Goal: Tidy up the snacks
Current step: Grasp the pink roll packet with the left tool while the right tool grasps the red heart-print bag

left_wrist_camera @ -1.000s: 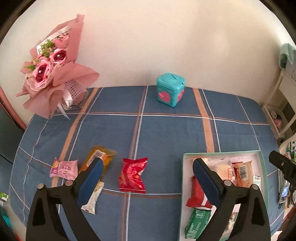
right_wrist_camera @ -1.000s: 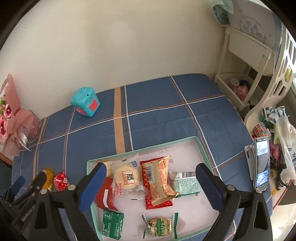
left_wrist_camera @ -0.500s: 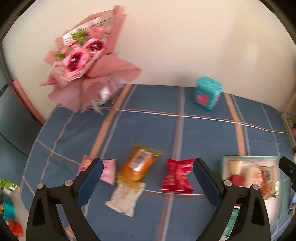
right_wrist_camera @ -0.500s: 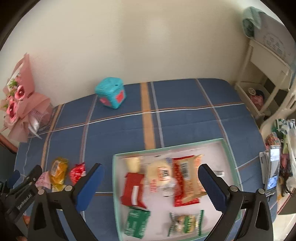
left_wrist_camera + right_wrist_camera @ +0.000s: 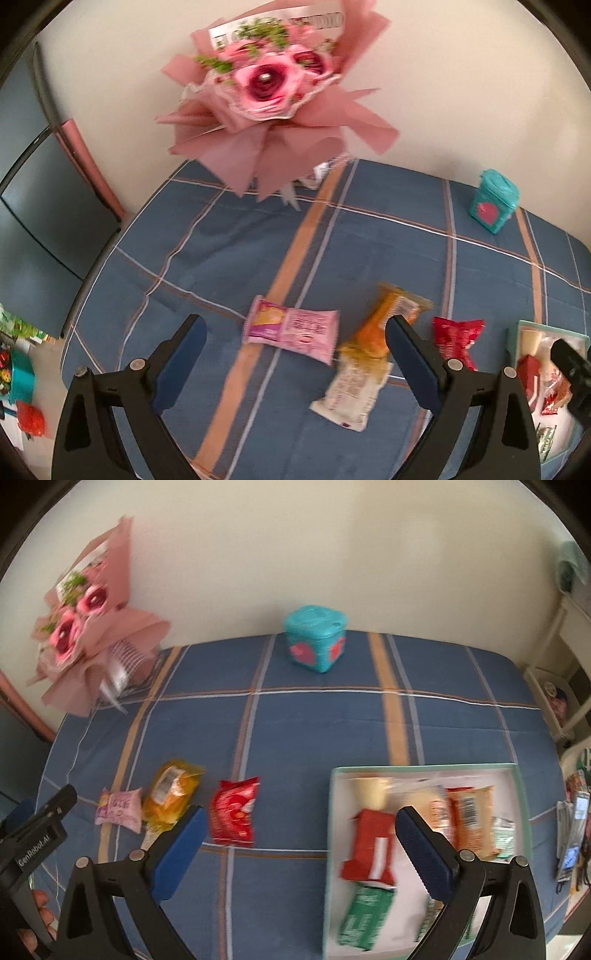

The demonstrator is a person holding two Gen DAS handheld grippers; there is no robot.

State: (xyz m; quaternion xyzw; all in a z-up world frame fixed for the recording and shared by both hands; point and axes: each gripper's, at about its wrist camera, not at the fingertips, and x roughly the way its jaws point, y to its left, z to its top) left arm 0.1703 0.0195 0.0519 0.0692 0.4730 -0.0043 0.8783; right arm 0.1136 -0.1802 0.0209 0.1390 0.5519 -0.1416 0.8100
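Loose snacks lie on the blue plaid cloth [image 5: 314, 731]: a pink packet [image 5: 291, 330], an orange packet [image 5: 384, 325], a white packet [image 5: 351, 391] and a red packet [image 5: 456, 339]. My left gripper [image 5: 294, 325] hovers open above the pink packet, holding nothing. In the right wrist view the red packet [image 5: 234, 816], orange packet [image 5: 171, 794] and pink packet [image 5: 120, 806] sit left of a teal-rimmed tray [image 5: 424, 768] that holds several wrapped snacks. My right gripper [image 5: 301, 814] is open and empty, above the gap between the red packet and the tray.
A pink bouquet [image 5: 273, 92] leans at the back left by the wall. A teal box with hearts [image 5: 316, 642] stands at the back centre. A phone [image 5: 570, 843] and a white shelf [image 5: 554, 686] are past the table's right edge.
Both views have swung left. The left gripper went from the tray's edge to over the loose packets. The right gripper shifted from above the tray toward the red packet. Both stayed open.
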